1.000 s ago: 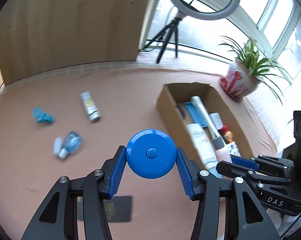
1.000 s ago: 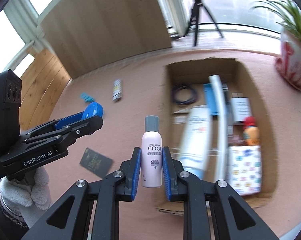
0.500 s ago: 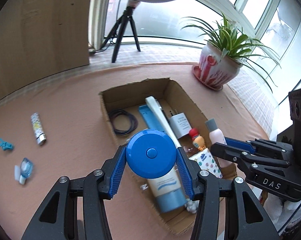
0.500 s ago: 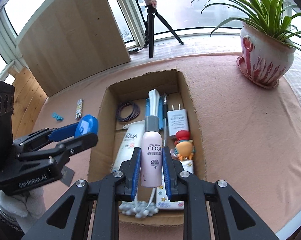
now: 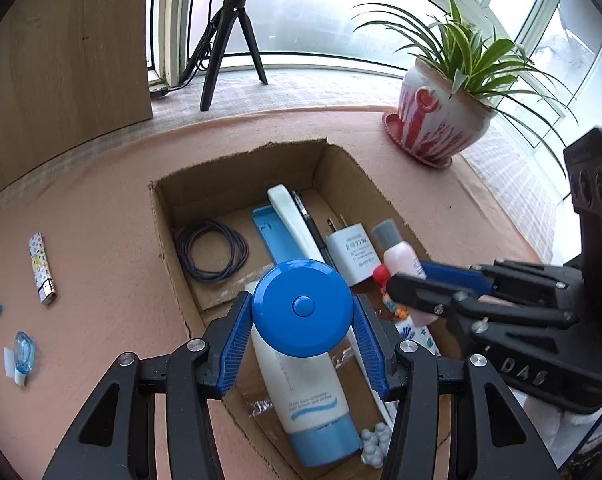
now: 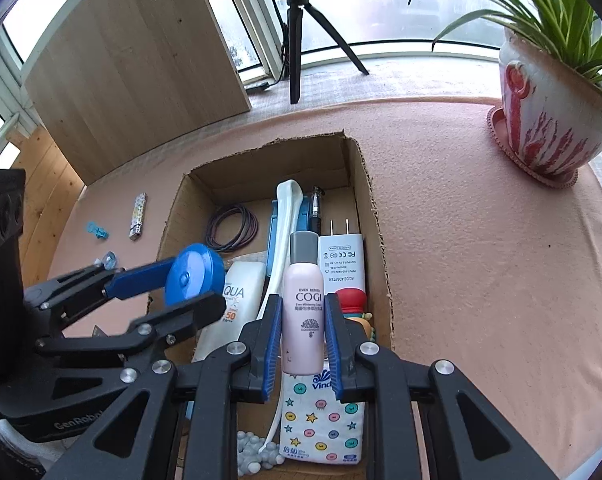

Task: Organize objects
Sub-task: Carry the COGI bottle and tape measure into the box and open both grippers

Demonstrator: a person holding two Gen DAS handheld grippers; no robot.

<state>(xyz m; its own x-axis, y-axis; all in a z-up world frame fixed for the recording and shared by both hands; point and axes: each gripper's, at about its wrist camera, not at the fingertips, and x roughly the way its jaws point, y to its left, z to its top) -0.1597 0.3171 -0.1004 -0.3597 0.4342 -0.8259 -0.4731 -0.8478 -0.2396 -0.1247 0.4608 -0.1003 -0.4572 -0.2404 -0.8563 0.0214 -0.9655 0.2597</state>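
COGI bottle pinched in right hand-held gripper, left hand-held gripper clamping blue disc

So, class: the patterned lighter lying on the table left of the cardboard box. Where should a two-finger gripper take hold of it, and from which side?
Grip the lighter mid-body, probably from above, fingers across its narrow width. It lies flat on the table, long and slim, with bare cloth along both long sides.
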